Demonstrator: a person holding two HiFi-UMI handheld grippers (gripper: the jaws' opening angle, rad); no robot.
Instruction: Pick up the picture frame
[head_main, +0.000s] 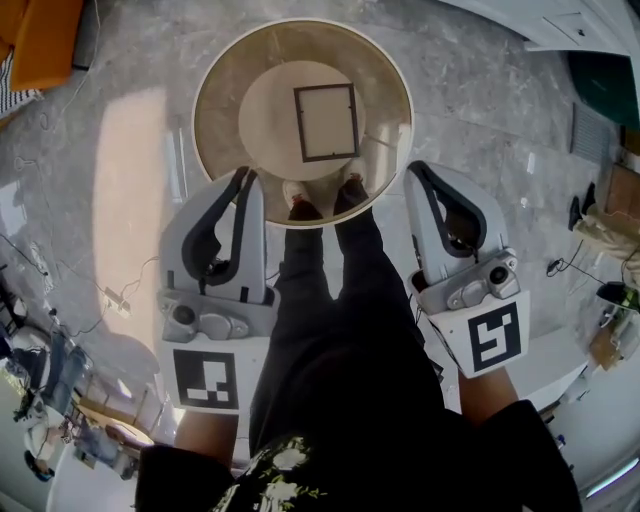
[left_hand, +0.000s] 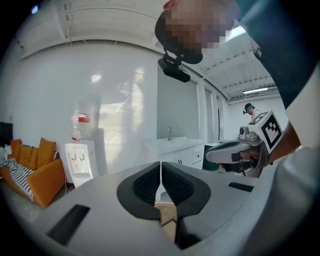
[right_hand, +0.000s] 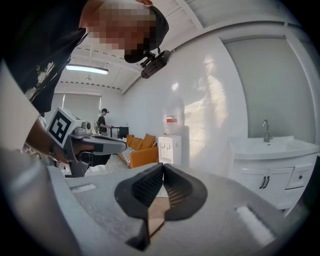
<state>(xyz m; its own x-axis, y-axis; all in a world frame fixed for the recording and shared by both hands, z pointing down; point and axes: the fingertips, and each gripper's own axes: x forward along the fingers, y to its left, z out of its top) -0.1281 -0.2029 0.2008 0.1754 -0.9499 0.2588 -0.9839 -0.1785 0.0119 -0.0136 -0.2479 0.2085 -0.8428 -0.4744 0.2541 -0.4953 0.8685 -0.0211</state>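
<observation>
Two tools flank the person's legs, and the picture frame (head_main: 327, 122) lies ahead of and below both, flat near the middle of the round desk (head_main: 220, 110). The left tool (head_main: 246, 177) has its jaws pressed together with nothing between them, and the right tool (head_main: 414, 169) is the same — pads meeting in a thin seam, empty. In the head view the frame sits between the two tips and further from the person, so neither hand is clearly the nearer; the gap looks about even on either side. Its long axis runs away from the person with a slight tilt, so one long edge faces each tool. Both tools point out across the room rather than down: their own views show a water dispenser (left_hand: 80, 160), an orange sofa (left_hand: 42, 175) and a sink cabinet (right_hand: 275, 160), but not the frame. The coming move, as I judge it, needs a drop and a forward tip, and the jaws must spread before either can take an edge — a frame lying flat gives little to pinch. Nothing stands between tools and frame; the person's shoes (head_main: 297, 197) show at the desk's near rim, and cables (head_main: 110, 290) lie on the floor well off to the left.
</observation>
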